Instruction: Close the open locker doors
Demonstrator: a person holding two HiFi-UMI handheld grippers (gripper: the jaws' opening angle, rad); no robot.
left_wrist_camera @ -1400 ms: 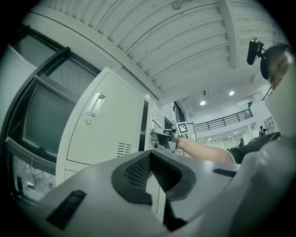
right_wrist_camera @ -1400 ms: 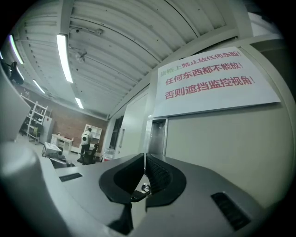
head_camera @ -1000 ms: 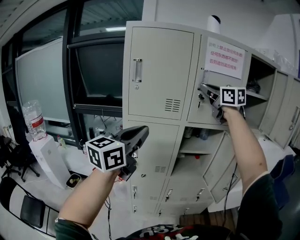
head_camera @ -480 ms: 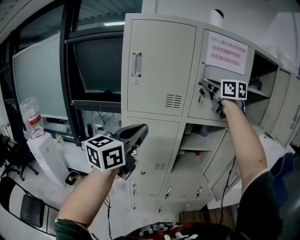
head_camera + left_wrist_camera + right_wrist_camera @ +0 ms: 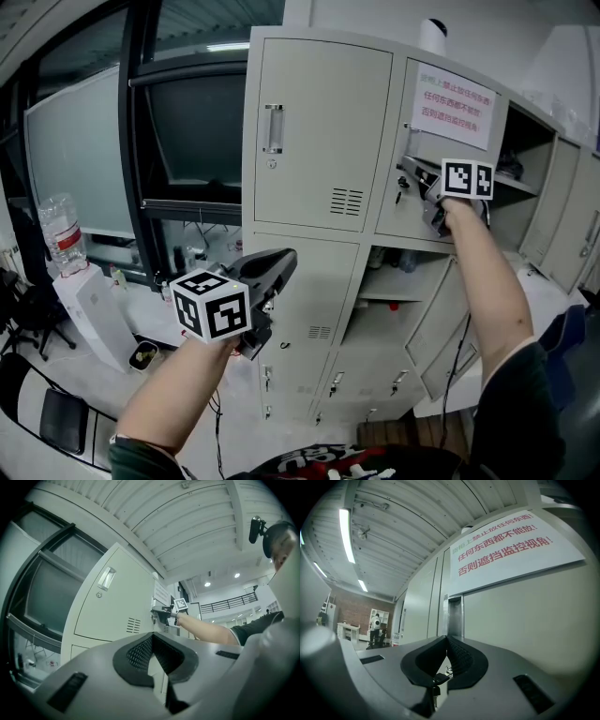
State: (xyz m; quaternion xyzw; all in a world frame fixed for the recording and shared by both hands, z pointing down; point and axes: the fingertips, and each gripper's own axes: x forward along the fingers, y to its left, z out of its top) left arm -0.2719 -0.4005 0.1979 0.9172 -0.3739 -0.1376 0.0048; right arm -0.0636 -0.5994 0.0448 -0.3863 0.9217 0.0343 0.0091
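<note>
The right gripper (image 5: 406, 174), jaws shut and empty, points at the handle edge of the upper locker door (image 5: 401, 223) bearing a red-lettered notice (image 5: 455, 105), while the left gripper (image 5: 289, 260), likewise closed on nothing, hovers before the closed lower-left door (image 5: 314, 305), beside 1 open lower compartment (image 5: 394, 292).

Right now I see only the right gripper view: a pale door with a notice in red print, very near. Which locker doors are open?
Observer: In the head view, the compartment directly below the notice door stands open; its shelf shows.
Operator: Anything open on the other side?
Observer: Yes. To the right of the notice door, an upper compartment also shows its dark inside.
Operator: Where is the left gripper?
Observer: The left gripper is held apart from the locker, before the lower left door, jaws shut on nothing.
</note>
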